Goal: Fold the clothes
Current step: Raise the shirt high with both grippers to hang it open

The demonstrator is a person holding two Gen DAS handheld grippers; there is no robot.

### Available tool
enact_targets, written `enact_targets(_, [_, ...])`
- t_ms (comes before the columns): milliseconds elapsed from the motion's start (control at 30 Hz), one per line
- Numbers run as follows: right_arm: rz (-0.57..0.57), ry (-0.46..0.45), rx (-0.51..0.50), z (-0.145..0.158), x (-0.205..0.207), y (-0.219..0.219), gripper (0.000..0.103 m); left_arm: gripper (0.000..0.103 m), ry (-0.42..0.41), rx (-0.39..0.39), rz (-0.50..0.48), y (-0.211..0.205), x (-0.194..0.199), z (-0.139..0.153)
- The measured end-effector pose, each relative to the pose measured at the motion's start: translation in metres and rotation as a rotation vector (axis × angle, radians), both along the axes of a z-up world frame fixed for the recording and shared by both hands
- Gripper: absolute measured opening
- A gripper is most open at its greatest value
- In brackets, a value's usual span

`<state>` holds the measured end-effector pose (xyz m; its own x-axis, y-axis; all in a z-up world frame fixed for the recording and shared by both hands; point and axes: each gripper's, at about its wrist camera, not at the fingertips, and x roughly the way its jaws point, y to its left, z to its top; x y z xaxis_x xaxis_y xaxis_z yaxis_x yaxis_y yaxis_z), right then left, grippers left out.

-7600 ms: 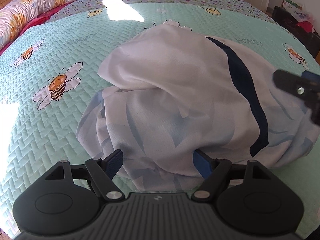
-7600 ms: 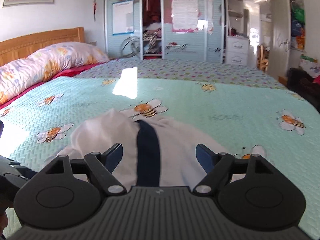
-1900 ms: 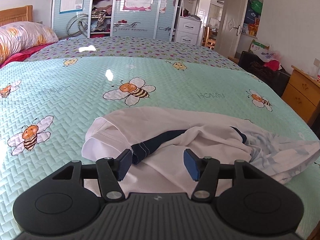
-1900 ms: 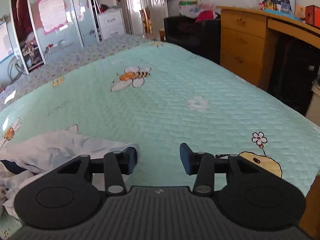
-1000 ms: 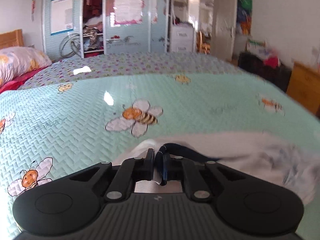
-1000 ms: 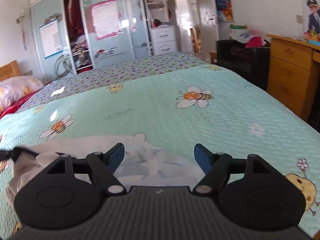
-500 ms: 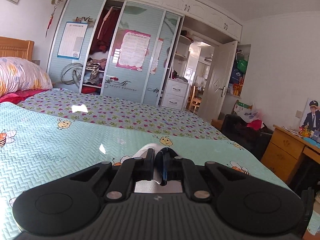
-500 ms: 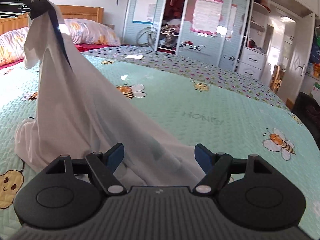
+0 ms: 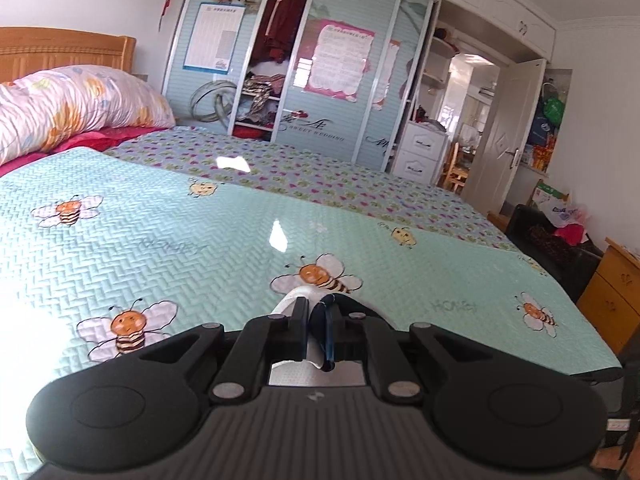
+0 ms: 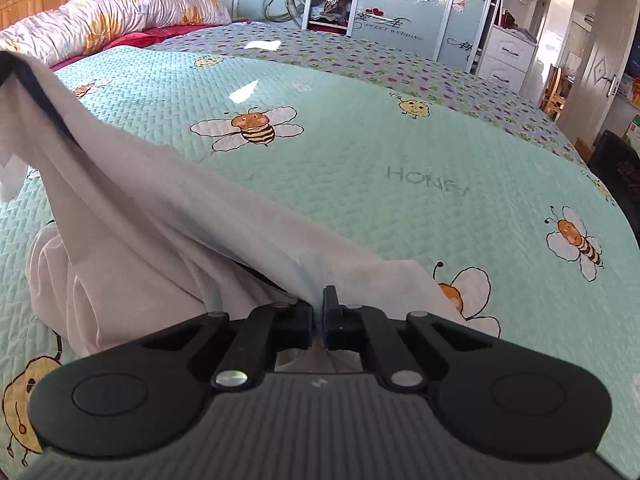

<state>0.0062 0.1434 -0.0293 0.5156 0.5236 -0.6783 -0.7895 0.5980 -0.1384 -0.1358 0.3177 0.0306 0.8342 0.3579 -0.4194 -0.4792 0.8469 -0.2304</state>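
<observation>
A white shirt with navy trim [image 10: 168, 200] stretches from the upper left of the right wrist view down to my right gripper [image 10: 318, 308], which is shut on a fold of it. Part of the cloth lies bunched on the bed at lower left. In the left wrist view only a small white piece with the navy edge of the shirt [image 9: 320, 320] shows, pinched in my left gripper [image 9: 318, 322], which is shut on it and held above the bed. The rest of the garment is hidden below that gripper.
A mint quilt with bee prints [image 9: 168, 248] covers the bed. A floral pillow [image 9: 68, 104] and wooden headboard [image 9: 60, 52] sit at the left. Wardrobe [image 9: 304, 76], open door [image 9: 508, 136] and a wooden dresser [image 9: 612, 292] line the far and right sides.
My right gripper has closed on the shirt's lower fold. The left gripper has tipped down toward the quilt, still holding the navy-edged corner, and the cloth now spans between the two grippers.
</observation>
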Motion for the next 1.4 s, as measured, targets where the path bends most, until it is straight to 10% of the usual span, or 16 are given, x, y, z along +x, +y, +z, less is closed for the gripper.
enact_targets(867, [-0.076, -0.173, -0.069, 0.031, 0.053, 0.026, 0.003, 0.007, 0.104, -0.013, -0.060, -0.002, 0.050, -0.049])
enact_targets(1200, [-0.038, -0.234, -0.046, 0.058, 0.020, 0.025, 0.003, 0.007, 0.045, 0.011, 0.027, 0.002, 0.017, -0.020])
enact_targets(1400, [0.094, -0.130, 0.236, 0.119, -0.029, 0.005, 0.001, 0.005, -0.096, 0.101, 0.113, 0.003, -0.032, 0.042])
